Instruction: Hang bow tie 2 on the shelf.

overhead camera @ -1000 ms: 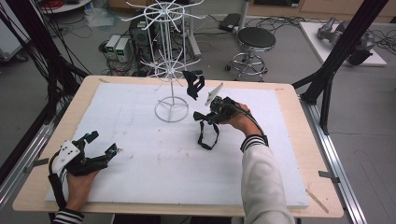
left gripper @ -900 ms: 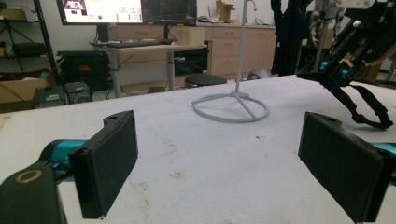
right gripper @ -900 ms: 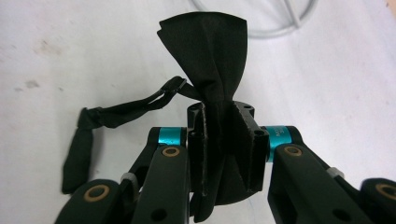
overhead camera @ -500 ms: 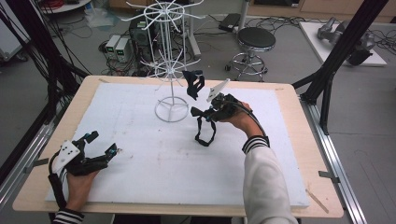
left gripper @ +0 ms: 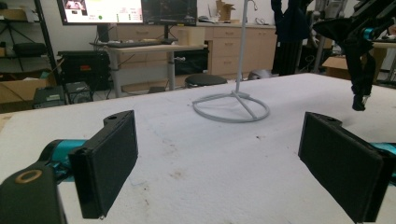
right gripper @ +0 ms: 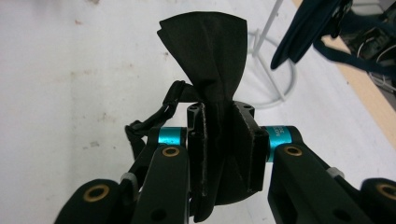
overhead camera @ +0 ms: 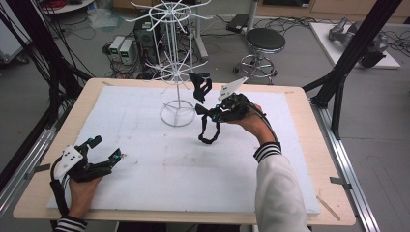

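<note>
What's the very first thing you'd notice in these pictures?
The black bow tie pinched in the right gripper, held up over the middle of the white table with its strap dangling. Just behind it stands a tall white wire rack with another dark bow tie hanging on it. The left gripper rests open at the near left corner.

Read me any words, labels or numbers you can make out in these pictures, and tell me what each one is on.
None can be read.
Monitor: coloured screen content, too small and blurred.
Teal collar of the right hand-held gripper, which grips the black bow tie: faint print, illegible.
</note>
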`<state>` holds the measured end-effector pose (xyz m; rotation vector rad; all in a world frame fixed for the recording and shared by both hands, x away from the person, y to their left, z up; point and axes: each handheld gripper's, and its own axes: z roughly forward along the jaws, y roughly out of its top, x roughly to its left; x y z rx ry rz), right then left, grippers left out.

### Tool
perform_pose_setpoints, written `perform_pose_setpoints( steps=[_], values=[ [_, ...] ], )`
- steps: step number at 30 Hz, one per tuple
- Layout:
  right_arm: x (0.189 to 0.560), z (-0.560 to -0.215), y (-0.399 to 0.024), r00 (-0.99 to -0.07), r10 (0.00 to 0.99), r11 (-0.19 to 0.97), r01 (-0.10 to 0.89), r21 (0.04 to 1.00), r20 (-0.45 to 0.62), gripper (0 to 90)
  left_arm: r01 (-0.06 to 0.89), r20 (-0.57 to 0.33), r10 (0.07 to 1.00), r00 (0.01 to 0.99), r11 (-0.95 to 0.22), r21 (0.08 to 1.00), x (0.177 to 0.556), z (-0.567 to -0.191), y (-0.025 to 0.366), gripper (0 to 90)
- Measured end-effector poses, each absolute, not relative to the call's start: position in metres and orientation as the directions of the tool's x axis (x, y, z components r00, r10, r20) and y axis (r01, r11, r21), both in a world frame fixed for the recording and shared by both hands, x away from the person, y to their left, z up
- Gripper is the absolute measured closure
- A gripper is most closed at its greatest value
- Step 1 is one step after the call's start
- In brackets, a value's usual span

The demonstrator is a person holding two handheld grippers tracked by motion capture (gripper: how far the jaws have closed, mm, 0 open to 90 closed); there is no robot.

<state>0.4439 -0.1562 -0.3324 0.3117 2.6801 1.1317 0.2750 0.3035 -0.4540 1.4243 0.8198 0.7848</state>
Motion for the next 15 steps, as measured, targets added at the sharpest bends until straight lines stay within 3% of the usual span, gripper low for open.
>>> perform_pose_setpoints(
  steps=[15],
  values=[
    [0.432, -0.311, -0.164, -0.949, 0.295, 0.579, 0.084, 0.811, -0.112, 76.6, 0.023, -0.012, 0.858, 0.514, 0.0, 1.0, 0.275, -0.454, 0.304, 12.3]
  ],
)
